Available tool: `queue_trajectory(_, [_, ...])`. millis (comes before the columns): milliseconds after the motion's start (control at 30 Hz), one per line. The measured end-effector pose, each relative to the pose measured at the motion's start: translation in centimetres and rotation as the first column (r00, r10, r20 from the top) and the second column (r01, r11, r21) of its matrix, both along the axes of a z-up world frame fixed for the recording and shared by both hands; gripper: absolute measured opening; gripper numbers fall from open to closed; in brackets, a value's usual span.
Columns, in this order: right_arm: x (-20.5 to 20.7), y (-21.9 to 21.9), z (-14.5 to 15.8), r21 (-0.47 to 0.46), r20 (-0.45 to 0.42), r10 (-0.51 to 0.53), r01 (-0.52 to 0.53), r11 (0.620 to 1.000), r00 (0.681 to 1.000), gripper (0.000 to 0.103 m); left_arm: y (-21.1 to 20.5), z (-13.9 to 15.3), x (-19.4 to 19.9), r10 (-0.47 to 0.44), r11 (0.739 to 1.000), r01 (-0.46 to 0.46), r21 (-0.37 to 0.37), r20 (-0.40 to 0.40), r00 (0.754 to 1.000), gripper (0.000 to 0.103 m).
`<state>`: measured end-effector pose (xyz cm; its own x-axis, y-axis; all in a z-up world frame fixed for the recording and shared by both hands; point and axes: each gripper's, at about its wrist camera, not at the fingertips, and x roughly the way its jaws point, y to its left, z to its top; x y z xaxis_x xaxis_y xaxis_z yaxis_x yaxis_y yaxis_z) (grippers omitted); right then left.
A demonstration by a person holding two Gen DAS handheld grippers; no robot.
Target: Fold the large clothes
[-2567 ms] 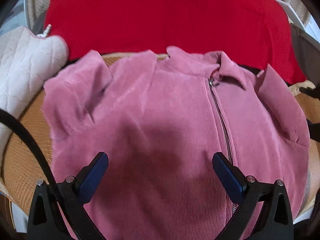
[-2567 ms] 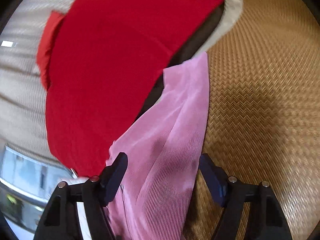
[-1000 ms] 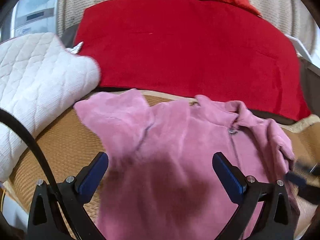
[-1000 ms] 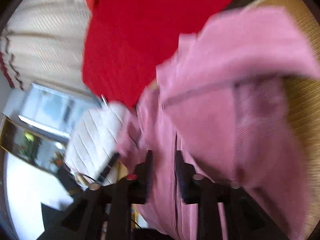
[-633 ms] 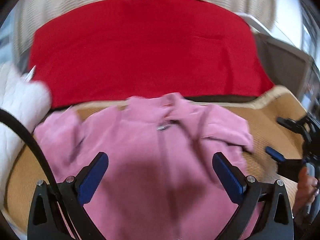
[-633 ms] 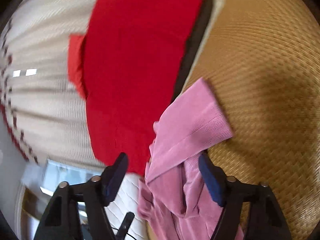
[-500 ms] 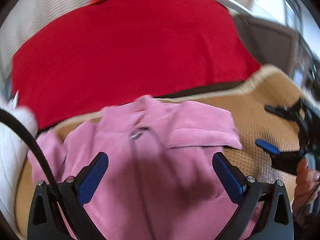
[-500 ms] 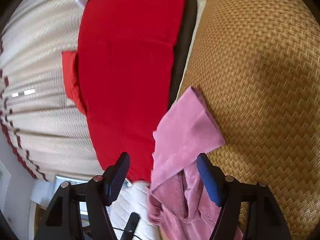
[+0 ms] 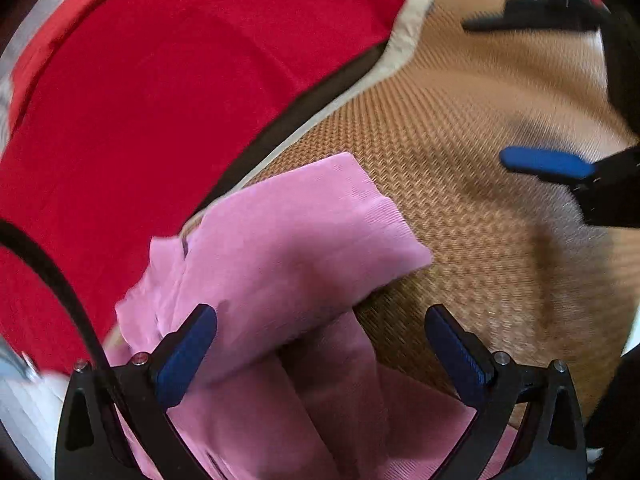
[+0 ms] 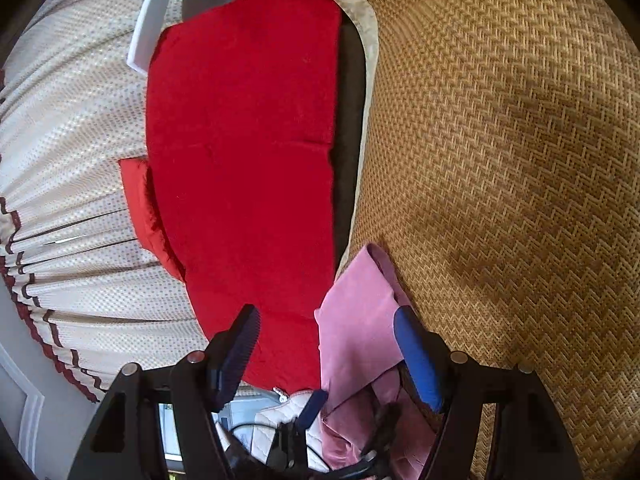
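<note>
While the pink garment [image 9: 288,240] lies part-folded on the woven mat [image 9: 480,208], we have both tools clear of it, and that looks deliberate: a sleeve is laid across the body, and we judge both hands are free to pick the next edge. It sits at the mat's back edge, close to the red blanket [image 9: 140,120], with its lower part running under our left gripper [image 9: 320,348].

Look at the left gripper: fingers spread wide, blue pads well apart, cloth beneath them but nothing pinched. Our right gripper [image 10: 332,352] shows the same, its jaws parted and no pad pressing cloth; the sleeve end shows between the fingers without being gripped. From the left camera we see the right tool's blue pad [image 9: 544,162] out over bare mat, well away from the fabric.

Now the materials. The garment is a fine-ribbed, soft knit, matte, with a squared cuff end and rounded fold lines; we expect it to slump and slide on itself. The mat is a stiff herringbone weave, tan, with a pale bound edge. Behind it, the red blanket is flat and fuzzy, and a pleated dotted curtain [image 10: 72,160] with dark trim hangs beyond.
</note>
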<state>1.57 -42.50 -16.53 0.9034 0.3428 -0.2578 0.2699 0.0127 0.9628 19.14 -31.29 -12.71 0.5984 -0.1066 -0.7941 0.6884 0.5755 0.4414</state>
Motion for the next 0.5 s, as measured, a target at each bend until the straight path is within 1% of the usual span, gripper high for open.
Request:
queue_trajectory(33, [-0.2,0.1,-0.1,0.002,-0.001,0.005,-0.005,1.0,1.0,0.072,-0.6,-0.4,0.5,0.002,0.999,-0.003,0.04,0.021,1.0,0.103])
queue_trajectory(67, [0.0,0.1,0.0,0.003,-0.002,0.008,-0.008,1.0,1.0,0.072,-1.0,-0.6,1.0,0.004,0.998,-0.006,0.061,0.031,1.0,0.102])
queue_trajectory(100, [0.1,0.2,0.2,0.002,0.0,0.013,-0.013,1.0,1.0,0.072,-1.3,-0.8,1.5,0.005,0.998,-0.006,0.065,0.026,1.0,0.101])
queue_trajectory(167, [0.2,0.4,0.4,-0.003,0.005,0.02,-0.02,1.0,1.0,0.072,-1.9,-1.0,2.4,0.007,0.998,-0.007,0.063,0.009,1.0,0.093])
queue_trajectory(200, [0.4,0.5,0.6,-0.009,0.006,0.023,-0.023,1.0,1.0,0.072,-2.1,-1.2,2.9,0.003,0.997,-0.003,0.071,-0.003,1.0,0.081])
queue_trajectory(233, [0.5,0.7,0.6,-0.015,0.006,0.026,-0.026,1.0,1.0,0.072,-2.4,-1.3,3.3,0.003,0.997,-0.002,0.075,-0.015,1.0,0.064])
queue_trajectory(267, [0.5,0.8,0.7,-0.02,0.007,0.029,-0.029,0.999,1.0,0.072,-2.6,-1.5,3.7,0.007,0.998,-0.004,0.068,-0.032,0.999,0.054])
queue_trajectory(300, [0.6,1.0,0.9,-0.024,0.009,0.033,-0.033,0.999,0.999,0.072,-2.7,-1.4,4.1,0.012,0.999,-0.009,0.052,-0.051,0.999,0.038])
queue_trajectory(333, [0.6,1.1,0.7,-0.028,0.009,0.035,-0.035,0.999,0.999,0.072,-2.6,-1.1,4.4,0.021,0.999,-0.02,0.026,-0.063,0.998,0.029])
queue_trajectory(367, [0.7,1.3,0.9,-0.038,0.008,0.038,-0.038,0.999,0.999,0.072,-2.4,-0.6,4.6,0.029,1.0,-0.029,-0.001,-0.065,0.997,0.024])
queue_trajectory(400, [0.8,1.4,1.1,-0.054,0.003,0.041,-0.041,0.998,0.999,0.072,-1.8,0.4,4.7,0.033,0.998,-0.037,-0.057,-0.072,0.997,0.016])
queue_trajectory(433, [0.9,1.5,1.3,-0.072,-0.002,0.047,-0.047,0.996,0.999,0.072,-1.2,1.3,4.8,0.034,0.994,-0.042,-0.101,-0.08,0.996,0.012])
queue_trajectory(467, [1.0,1.6,1.4,-0.083,-0.005,0.05,-0.05,0.995,0.999,0.072,-0.5,2.2,5.0,0.04,0.988,-0.052,-0.147,-0.084,0.996,0.012])
queue_trajectory(500, [1.1,1.8,1.6,-0.099,-0.009,0.054,-0.055,0.994,0.998,0.072,0.8,3.6,5.1,0.052,0.976,-0.069,-0.208,-0.086,0.995,0.01])
